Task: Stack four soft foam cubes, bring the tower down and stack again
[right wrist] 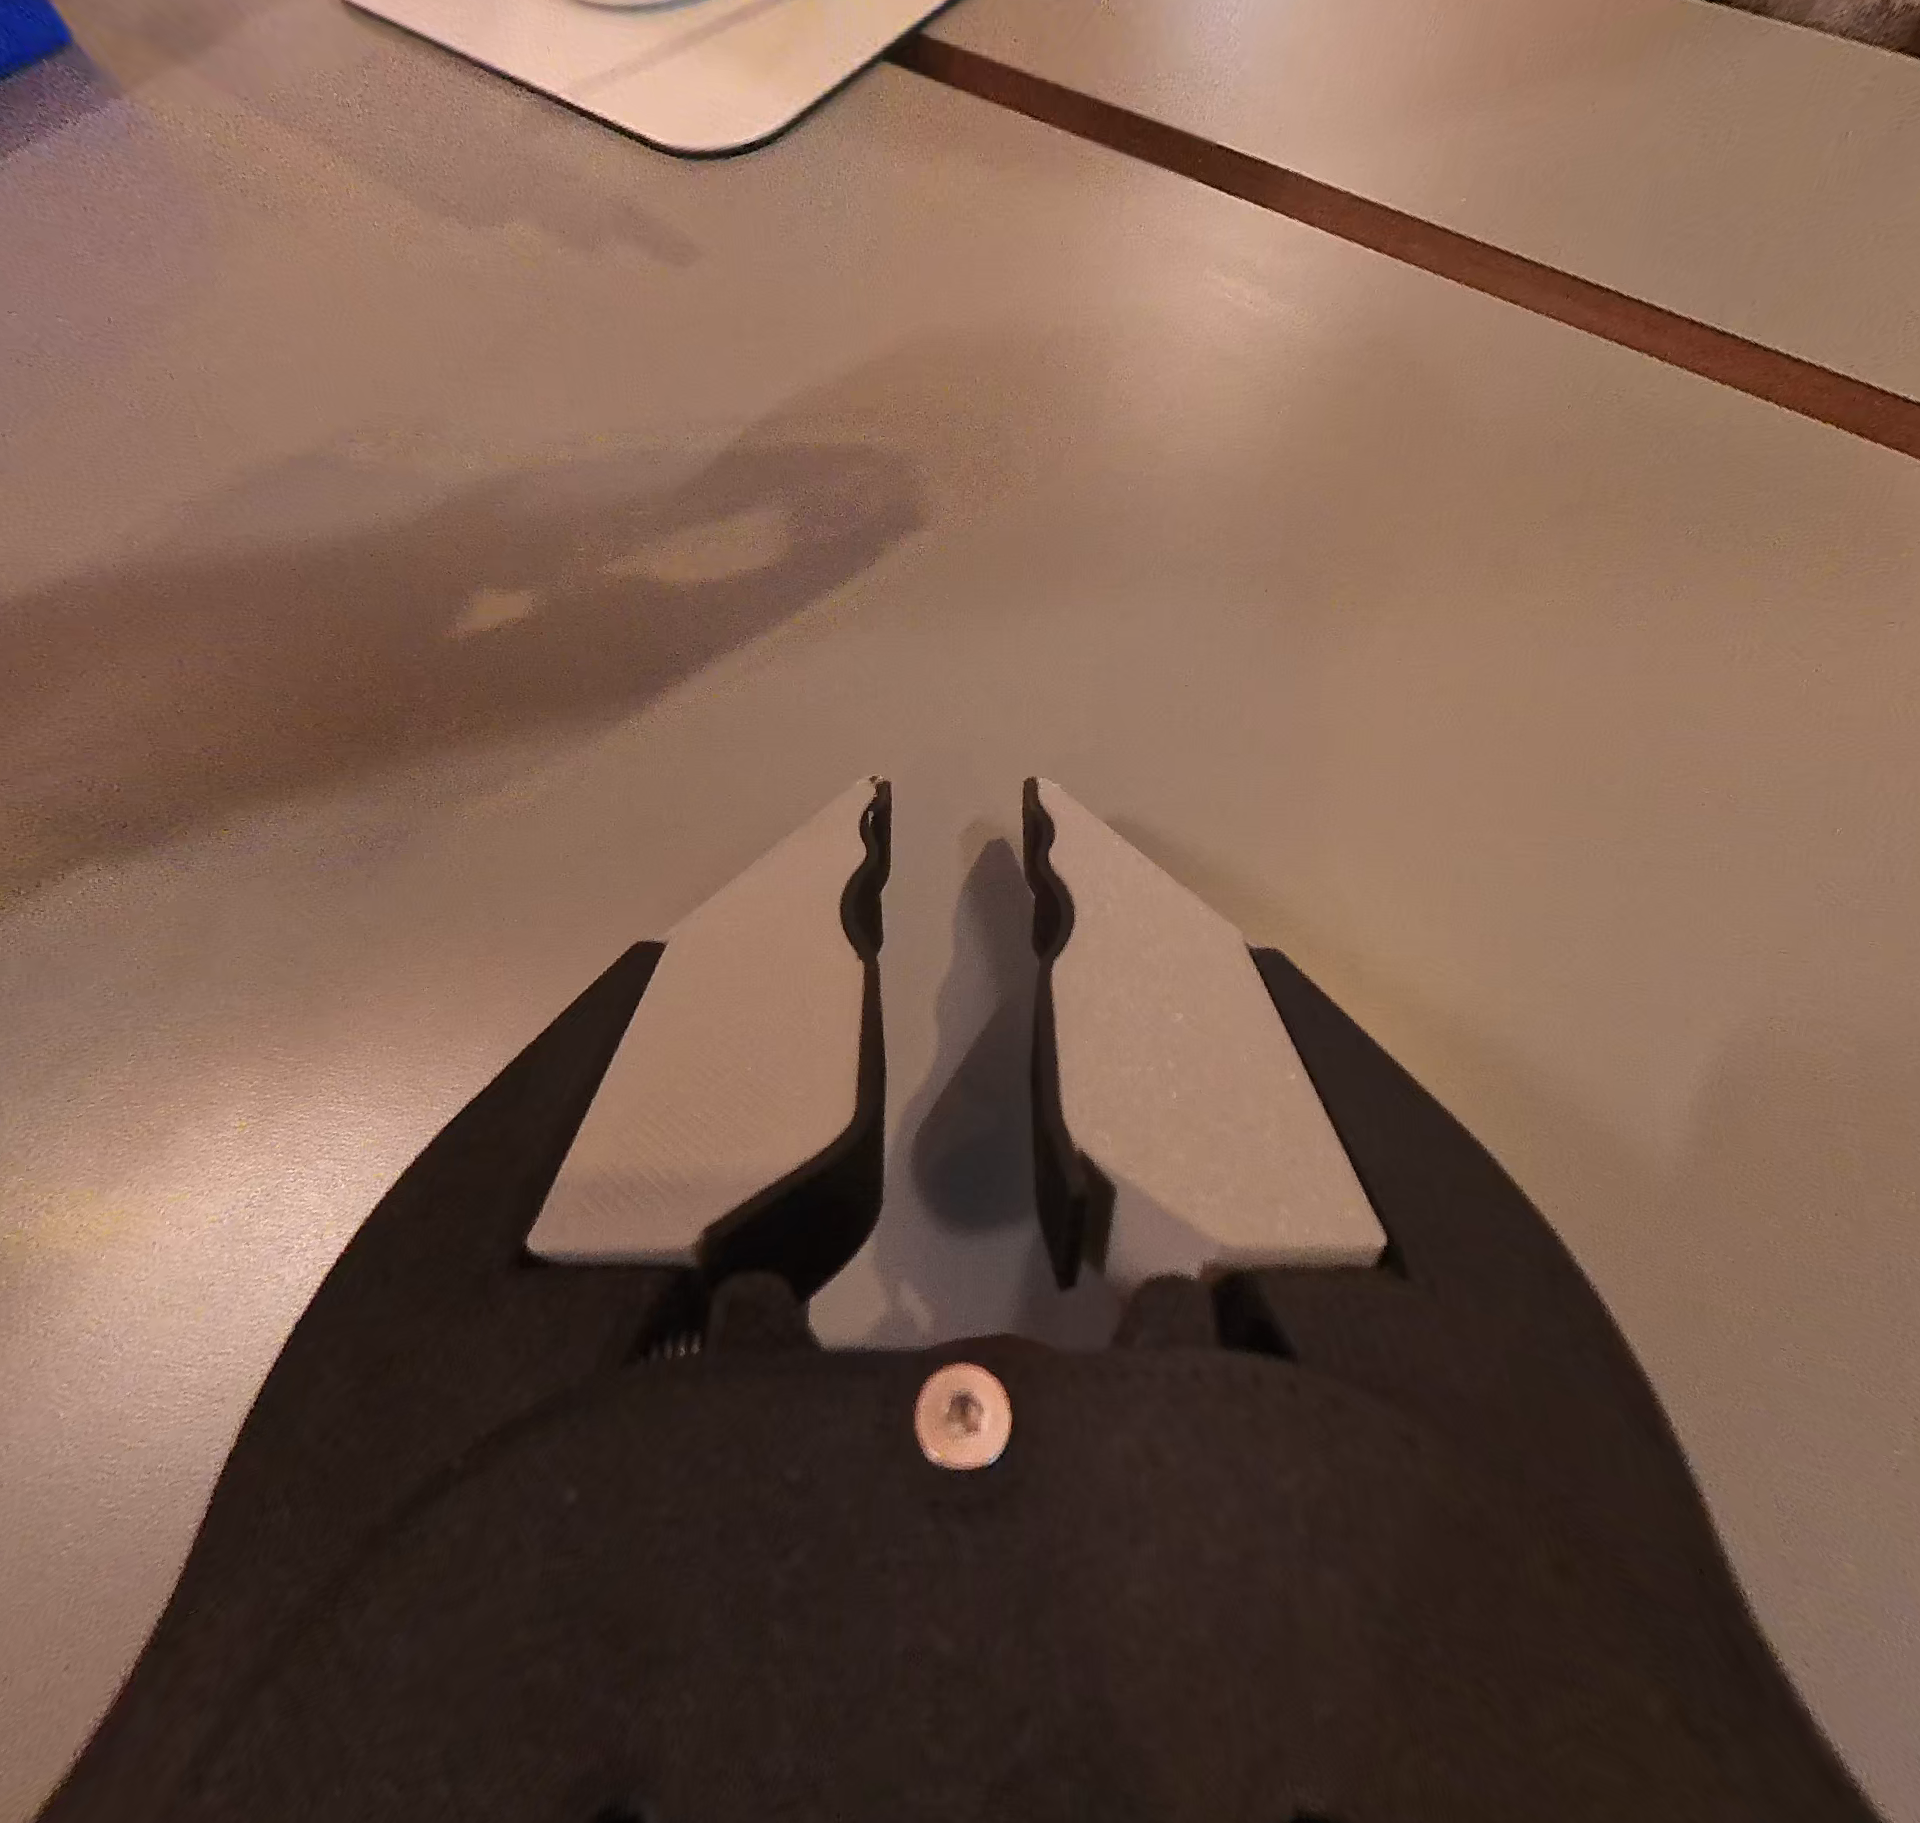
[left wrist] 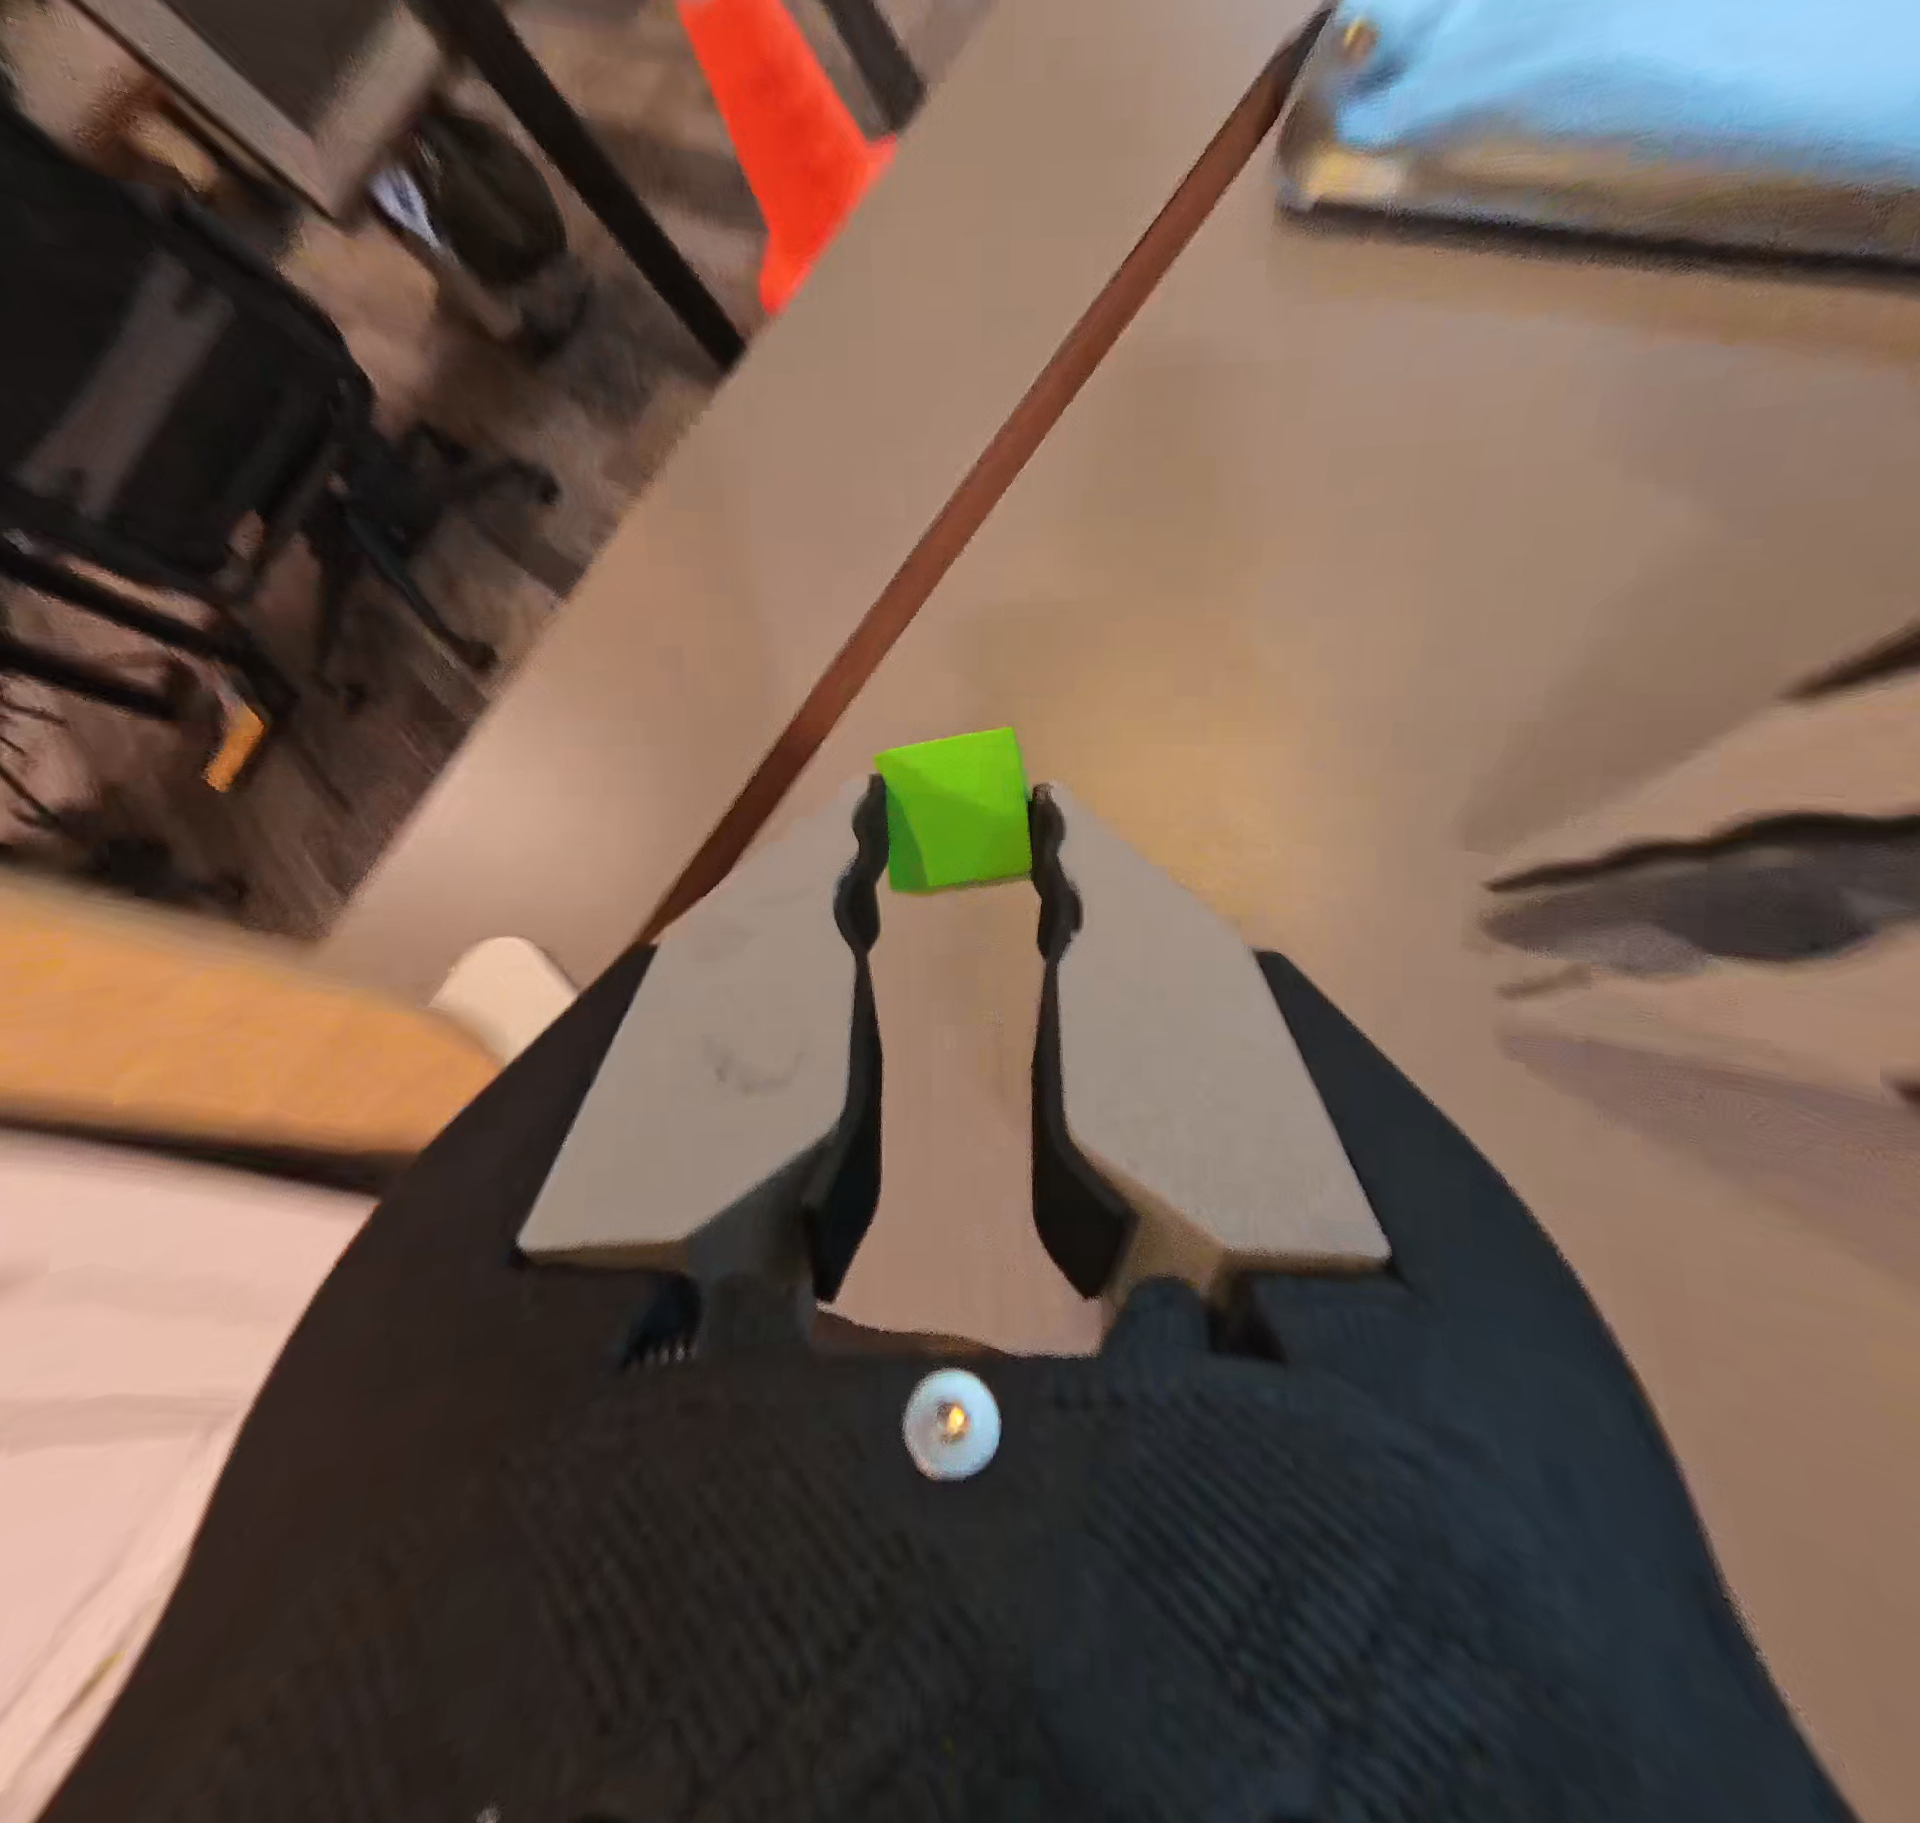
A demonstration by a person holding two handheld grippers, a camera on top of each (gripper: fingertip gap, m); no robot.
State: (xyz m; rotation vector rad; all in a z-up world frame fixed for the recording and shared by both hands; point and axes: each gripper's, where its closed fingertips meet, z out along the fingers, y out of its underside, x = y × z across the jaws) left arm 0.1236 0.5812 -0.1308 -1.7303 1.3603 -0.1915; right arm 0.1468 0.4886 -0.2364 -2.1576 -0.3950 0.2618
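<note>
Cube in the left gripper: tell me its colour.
Bright green. The cube shows best in the left wrist view, pinched between the left gripper fingertips.

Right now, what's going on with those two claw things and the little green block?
Left gripper shut on green cube, held above the table. Right gripper open, empty, over bare tabletop. No other cubes in view. Path clear.

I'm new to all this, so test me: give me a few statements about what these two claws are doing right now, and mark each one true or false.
1. The left gripper pinches a green foam cube between its fingertips. True.
2. The right gripper holds a cube too. False: nothing sits between its fingers, which stand apart over the bare table.
3. An orange traffic cone stands on the floor beyond the table. True.
4. A finished tower of four cubes shows in these views. False: only one cube shows clearly.
</note>
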